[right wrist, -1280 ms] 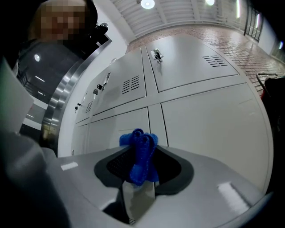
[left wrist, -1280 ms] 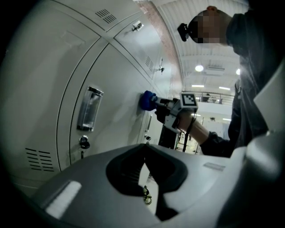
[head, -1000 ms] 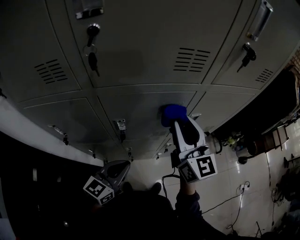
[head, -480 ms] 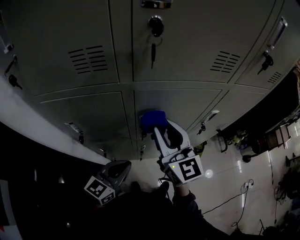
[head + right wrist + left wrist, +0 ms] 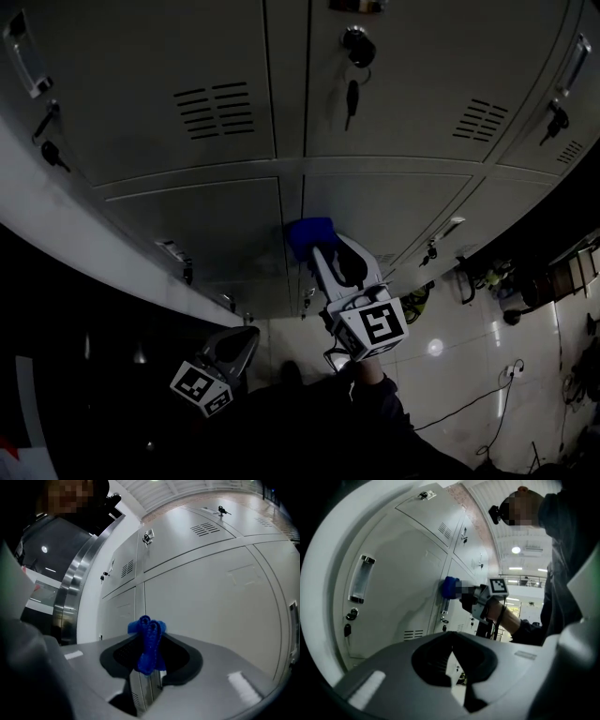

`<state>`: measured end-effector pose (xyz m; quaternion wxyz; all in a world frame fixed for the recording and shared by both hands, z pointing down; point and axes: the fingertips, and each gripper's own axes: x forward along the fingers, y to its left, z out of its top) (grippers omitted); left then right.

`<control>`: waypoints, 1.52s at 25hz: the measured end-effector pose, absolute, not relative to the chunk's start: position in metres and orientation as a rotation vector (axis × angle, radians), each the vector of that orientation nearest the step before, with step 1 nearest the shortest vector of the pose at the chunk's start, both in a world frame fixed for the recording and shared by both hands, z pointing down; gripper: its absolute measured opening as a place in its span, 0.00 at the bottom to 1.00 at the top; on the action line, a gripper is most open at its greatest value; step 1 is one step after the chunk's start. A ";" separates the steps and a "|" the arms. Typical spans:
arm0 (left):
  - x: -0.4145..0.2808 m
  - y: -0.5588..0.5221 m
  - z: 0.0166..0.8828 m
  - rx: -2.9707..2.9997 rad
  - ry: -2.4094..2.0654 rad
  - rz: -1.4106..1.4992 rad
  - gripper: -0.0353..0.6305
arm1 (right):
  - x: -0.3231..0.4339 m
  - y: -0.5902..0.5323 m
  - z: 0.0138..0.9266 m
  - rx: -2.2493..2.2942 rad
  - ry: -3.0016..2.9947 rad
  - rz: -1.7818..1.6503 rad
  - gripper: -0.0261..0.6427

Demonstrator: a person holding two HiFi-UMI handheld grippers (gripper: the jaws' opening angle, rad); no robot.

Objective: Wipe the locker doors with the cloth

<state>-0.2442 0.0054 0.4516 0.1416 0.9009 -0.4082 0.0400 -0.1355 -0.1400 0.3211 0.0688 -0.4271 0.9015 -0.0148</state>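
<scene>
Right gripper is clamped on the blue cloth — the cloth lies directly ahead of it, against the lower locker door. Left gripper hangs low, jaws together and empty — farther from the doors.

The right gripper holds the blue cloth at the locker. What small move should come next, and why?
Probably slide the right gripper across the lower door: its jaws are shut on the blue cloth, which appears pressed near that door's left edge, so most of the panel lies beside it.
</scene>
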 end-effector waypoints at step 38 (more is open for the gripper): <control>-0.065 -0.028 0.447 2.604 -1.128 0.197 0.05 | 0.091 -0.182 0.342 -1.460 2.577 -0.049 0.28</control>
